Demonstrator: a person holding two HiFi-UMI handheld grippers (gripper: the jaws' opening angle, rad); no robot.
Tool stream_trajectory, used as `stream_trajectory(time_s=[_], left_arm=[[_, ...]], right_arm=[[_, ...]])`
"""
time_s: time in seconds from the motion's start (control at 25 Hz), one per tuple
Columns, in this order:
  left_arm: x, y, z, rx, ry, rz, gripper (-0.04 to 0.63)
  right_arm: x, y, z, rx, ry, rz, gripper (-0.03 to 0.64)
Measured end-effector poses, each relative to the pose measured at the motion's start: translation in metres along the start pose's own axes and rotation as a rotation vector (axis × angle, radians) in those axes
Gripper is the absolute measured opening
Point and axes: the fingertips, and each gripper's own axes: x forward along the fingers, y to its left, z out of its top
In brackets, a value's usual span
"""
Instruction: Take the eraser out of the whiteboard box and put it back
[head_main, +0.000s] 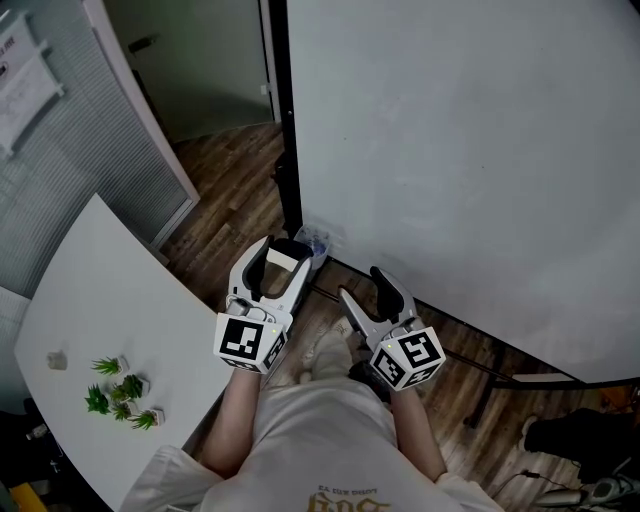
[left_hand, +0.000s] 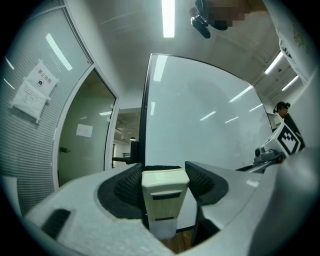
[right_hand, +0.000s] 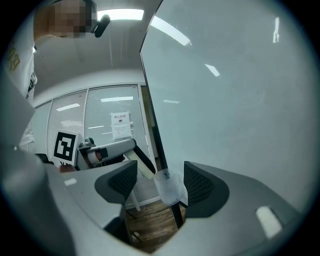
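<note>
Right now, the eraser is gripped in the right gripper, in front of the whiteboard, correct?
No. The eraser is gripped in the left gripper, not the right gripper, in front of the whiteboard. The left gripper view shows it clamped between those jaws.

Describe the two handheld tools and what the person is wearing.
The left tongs and right tongs have pale grey-white curved shells with black textured pads inside. Each carries a cube of black-and-white square markers at its rear. No cables show. The person wears a light short-sleeved shirt with gold print.
</note>
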Motion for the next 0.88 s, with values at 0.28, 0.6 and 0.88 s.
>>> stream_trajectory(time_s=[0.28, 0.6, 0.88], left_arm=[[-0.016, 0.006, 0.002, 0.014, 0.011, 0.024, 0.265], [-0.018, 0.006, 0.002, 0.013, 0.016, 0.026, 0.265], [-0.015, 0.006, 0.002, 0.013, 0.016, 0.022, 0.265]], right_arm=[[0.003, 0.011, -0.001, 0.004, -0.005, 0.021, 0.295], [0.003, 0.015, -0.002, 0.017, -0.004, 0.037, 0.295], [0.004, 0.014, -0.003, 0.014, 0.004, 0.038, 0.295]])
